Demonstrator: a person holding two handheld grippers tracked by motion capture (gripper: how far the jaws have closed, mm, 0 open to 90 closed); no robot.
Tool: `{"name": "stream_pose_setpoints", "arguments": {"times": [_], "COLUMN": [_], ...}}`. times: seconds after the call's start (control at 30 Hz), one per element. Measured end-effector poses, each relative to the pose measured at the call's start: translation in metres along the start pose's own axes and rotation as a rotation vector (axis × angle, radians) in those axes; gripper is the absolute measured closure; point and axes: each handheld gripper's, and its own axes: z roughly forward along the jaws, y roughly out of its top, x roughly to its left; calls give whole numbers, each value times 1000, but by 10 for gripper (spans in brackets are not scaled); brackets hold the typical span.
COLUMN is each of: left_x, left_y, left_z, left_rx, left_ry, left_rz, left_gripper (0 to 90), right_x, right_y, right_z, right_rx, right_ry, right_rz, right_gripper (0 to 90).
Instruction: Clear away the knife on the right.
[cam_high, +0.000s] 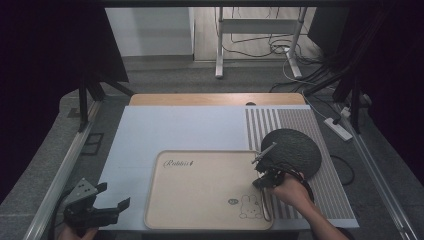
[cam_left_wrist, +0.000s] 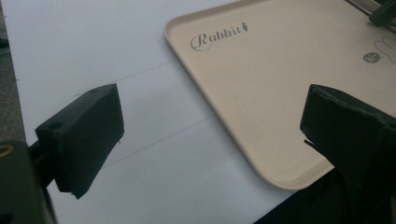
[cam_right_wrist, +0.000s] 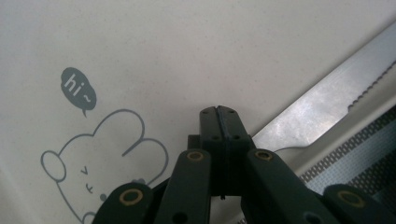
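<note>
On the one beige tray (cam_high: 200, 200), your closed right gripper (cam_right_wrist: 218, 112) sits just beside one knife (cam_right_wrist: 322, 100) at its right edge, while your one left gripper (cam_left_wrist: 210, 121) gapes empty off its near-left corner.

serrated steel knife (cam_right_wrist: 322, 109), lying flat along right inner rim of beige tray (cam_high: 165, 200), blade on tray surface, near rabbit print, handle hidden

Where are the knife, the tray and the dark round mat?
knife (cam_right_wrist: 322, 105), right gripper view, on the blade's flat.
tray (cam_high: 200, 192), high view, on its bare middle.
dark round mat (cam_high: 295, 150), high view, on its centre.
</note>
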Motion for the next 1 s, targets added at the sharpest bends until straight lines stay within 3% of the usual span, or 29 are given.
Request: {"name": "stream_pose_setpoints", "arguments": {"times": [0.2, 0.37, 0.6, 1.0], "left_x": [0, 0, 0, 0], "left_y": [0, 0, 0, 0], "left_z": [0, 0, 0, 0], "left_rx": [1, 4, 3, 2], "left_ry": [-1, 0, -3, -3], "left_rz": [-1, 0, -2, 1], "left_gripper": [64, 64, 64, 65], "right_x": [-1, -3, 2, 6], "right_y": [1, 5, 9, 10], "right_z": [-1, -8, -3, -14], "right_rx": [8, -50, -48, -95], "right_ry": [0, 3, 1, -35], "right_rz": [-10, 6, 7, 0], "right_gripper": [897, 823, 714, 475]}}
